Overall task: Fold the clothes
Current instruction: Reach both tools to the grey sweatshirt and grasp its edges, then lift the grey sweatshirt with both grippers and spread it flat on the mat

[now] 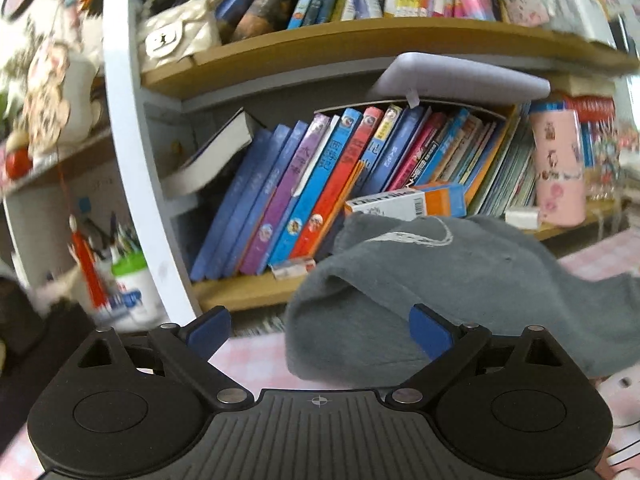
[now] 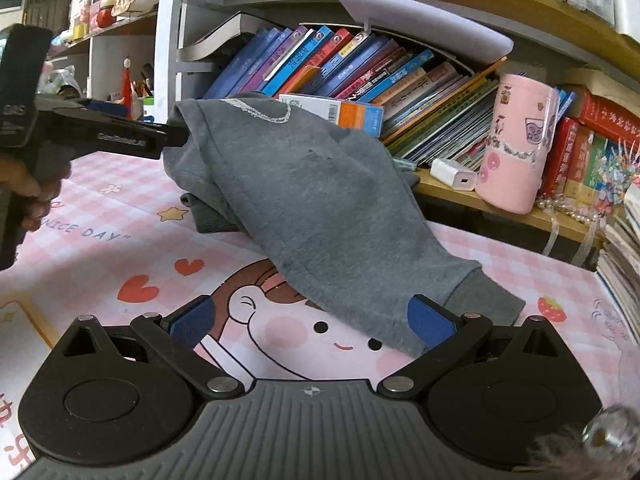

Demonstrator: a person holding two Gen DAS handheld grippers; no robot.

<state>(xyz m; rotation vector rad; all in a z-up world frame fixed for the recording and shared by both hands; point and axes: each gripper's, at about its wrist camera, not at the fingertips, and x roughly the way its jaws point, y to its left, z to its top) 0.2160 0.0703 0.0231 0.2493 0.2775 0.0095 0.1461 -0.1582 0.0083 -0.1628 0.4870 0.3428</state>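
Observation:
A grey sweatshirt-like garment (image 2: 320,208) lies part raised over the pink cartoon table mat (image 2: 120,240). One end is lifted at the upper left and a ribbed cuff (image 2: 484,300) rests on the mat. The left gripper (image 2: 176,136), seen from the right wrist, has a finger under the lifted fold. In its own view the left gripper (image 1: 320,332) is open, its right blue pad (image 1: 430,330) against the garment (image 1: 440,280). My right gripper (image 2: 310,322) is open just in front of the garment's lower edge, holding nothing.
A bookshelf (image 2: 460,192) packed with leaning books (image 1: 304,192) runs along the table's far side. A pink cup (image 2: 516,148) and a white charger (image 2: 454,174) stand on its lower board. A stack of books (image 2: 624,248) sits at the right edge.

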